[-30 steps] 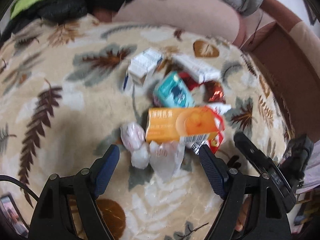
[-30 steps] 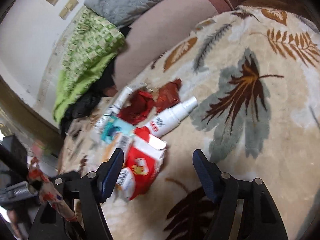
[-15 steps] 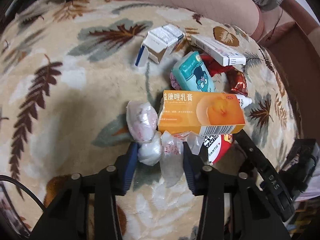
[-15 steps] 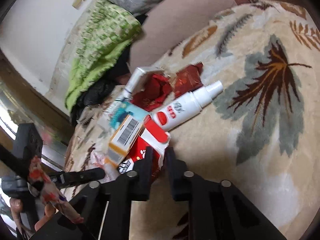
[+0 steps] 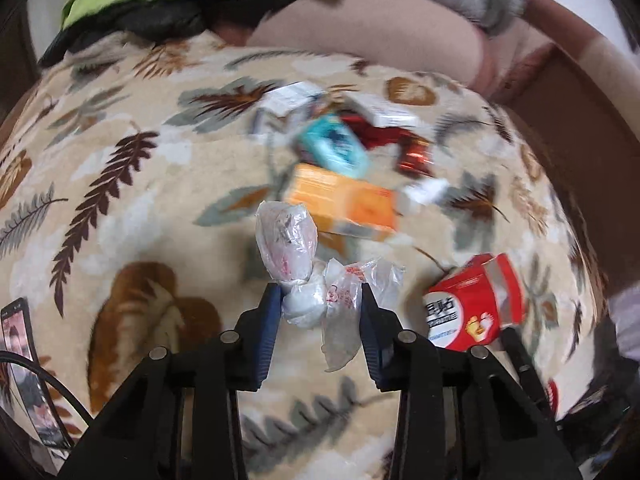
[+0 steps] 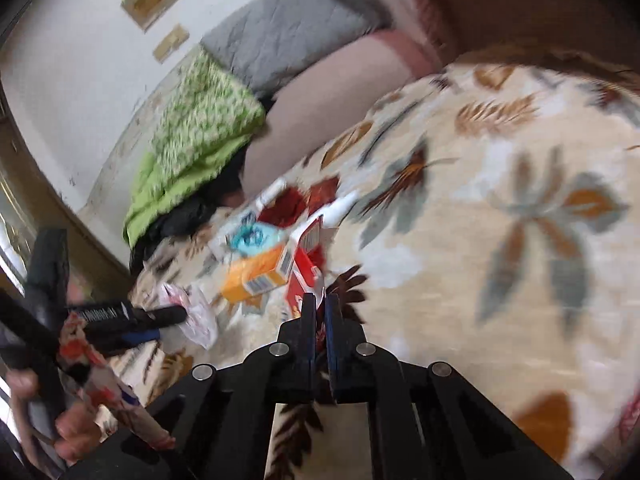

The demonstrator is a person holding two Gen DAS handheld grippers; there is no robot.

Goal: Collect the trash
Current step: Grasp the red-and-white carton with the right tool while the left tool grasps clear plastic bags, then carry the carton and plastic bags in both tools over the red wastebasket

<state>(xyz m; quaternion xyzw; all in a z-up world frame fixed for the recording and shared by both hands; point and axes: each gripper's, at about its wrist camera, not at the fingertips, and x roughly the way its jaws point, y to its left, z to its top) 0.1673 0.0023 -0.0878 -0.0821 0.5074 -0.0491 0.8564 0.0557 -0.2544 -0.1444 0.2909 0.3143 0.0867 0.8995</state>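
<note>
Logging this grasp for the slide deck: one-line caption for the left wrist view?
Left gripper shut on crumpled clear plastic wrappers above the leaf-print blanket.

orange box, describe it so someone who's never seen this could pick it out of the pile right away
On the cream leaf-patterned blanket a small pile of litter lies in the middle. The orange box is the long carton at the pile's near edge, just beyond the clear plastic bag held in the left gripper. It is the only orange item, with a barcode on its end.
</note>
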